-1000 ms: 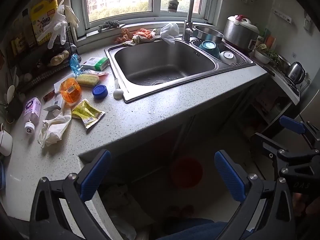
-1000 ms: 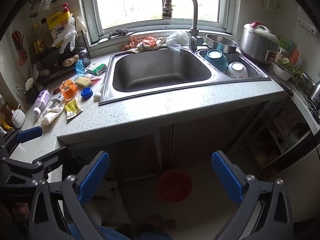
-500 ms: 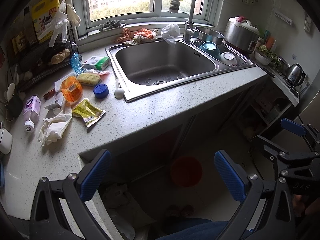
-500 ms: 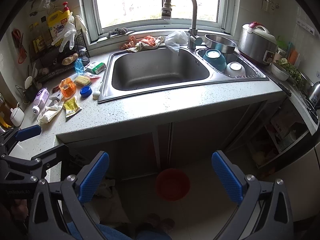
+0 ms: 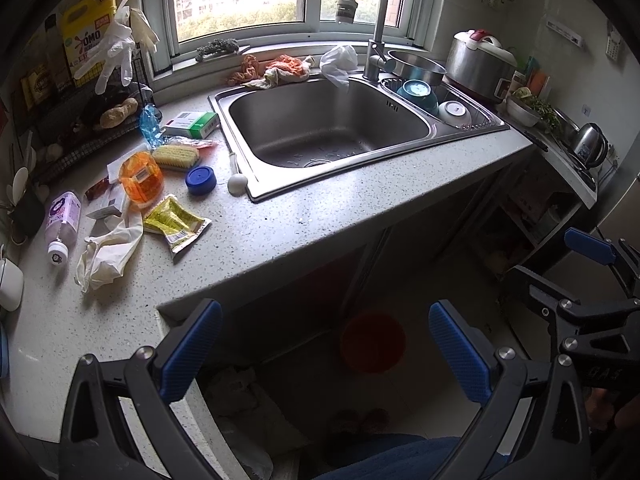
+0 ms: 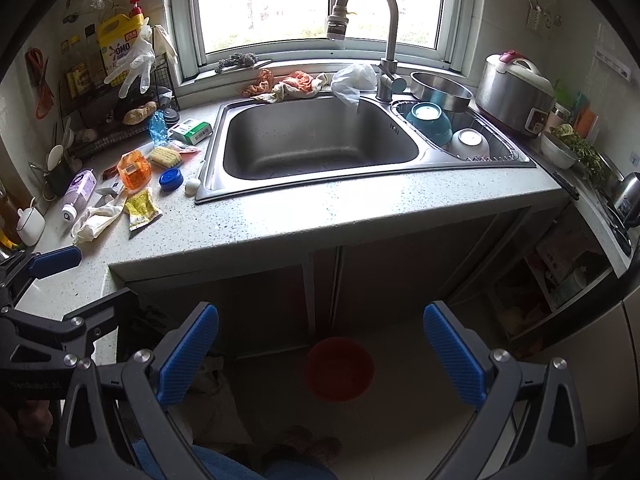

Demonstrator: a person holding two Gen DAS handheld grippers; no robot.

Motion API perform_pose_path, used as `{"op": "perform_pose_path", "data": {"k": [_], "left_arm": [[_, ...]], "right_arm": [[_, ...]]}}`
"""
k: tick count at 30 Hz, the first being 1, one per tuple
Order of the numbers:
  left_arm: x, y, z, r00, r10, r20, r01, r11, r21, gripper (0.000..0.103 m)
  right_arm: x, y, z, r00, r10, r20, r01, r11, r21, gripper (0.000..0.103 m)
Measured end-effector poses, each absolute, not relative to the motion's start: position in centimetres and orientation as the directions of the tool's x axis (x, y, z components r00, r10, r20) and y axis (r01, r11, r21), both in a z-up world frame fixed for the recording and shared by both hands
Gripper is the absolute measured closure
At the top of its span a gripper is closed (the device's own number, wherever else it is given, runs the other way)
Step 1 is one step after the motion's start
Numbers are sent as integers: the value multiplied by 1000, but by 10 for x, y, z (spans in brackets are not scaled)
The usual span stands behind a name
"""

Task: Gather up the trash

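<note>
Trash lies on the speckled counter [image 5: 320,208] left of the sink: a yellow wrapper [image 5: 176,222] [image 6: 140,210], a crumpled white glove [image 5: 106,254] [image 6: 96,220], an orange packet [image 5: 140,178] [image 6: 134,170], a blue lid [image 5: 201,180] [image 6: 171,180] and a blue plastic scrap [image 5: 149,128]. A red bin [image 5: 372,342] [image 6: 339,368] stands on the floor under the counter. My left gripper [image 5: 324,356] is open and empty, held in front of the counter edge. My right gripper [image 6: 320,354] is open and empty above the bin.
A steel sink [image 5: 324,136] with a tall faucet [image 5: 376,20] fills the counter's middle. Bowls [image 5: 420,94] sit in its drainer, a rice cooker [image 5: 480,64] behind. A purple bottle [image 5: 62,220], scrub brush [image 5: 176,157] and green box [image 5: 192,124] lie left. Rags [image 5: 280,70] lie on the sill.
Both grippers have moved slightly closer to the counter and a little left. The jaws stay open. Nothing on the counter has moved.
</note>
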State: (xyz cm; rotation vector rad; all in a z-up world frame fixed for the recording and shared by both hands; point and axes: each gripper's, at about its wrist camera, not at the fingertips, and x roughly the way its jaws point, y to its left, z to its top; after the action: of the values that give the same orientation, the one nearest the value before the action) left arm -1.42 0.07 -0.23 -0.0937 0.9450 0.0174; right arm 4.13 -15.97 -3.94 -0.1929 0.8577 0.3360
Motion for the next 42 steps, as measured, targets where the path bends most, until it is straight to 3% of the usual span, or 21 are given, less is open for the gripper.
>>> {"op": "perform_pose_path", "data": {"k": [21,42], "left_arm": [[-14,-1,-4,576,-68,-814,-35,994,-108,0],[-8,4,-3,559,-17,-829,-60,996,-62,0]], "right_arm": [[41,-160,-42,593,210,-777,-372,928,-33,0],[52,-155,-44,559,238,-794,-393,920,-1,0]]}}
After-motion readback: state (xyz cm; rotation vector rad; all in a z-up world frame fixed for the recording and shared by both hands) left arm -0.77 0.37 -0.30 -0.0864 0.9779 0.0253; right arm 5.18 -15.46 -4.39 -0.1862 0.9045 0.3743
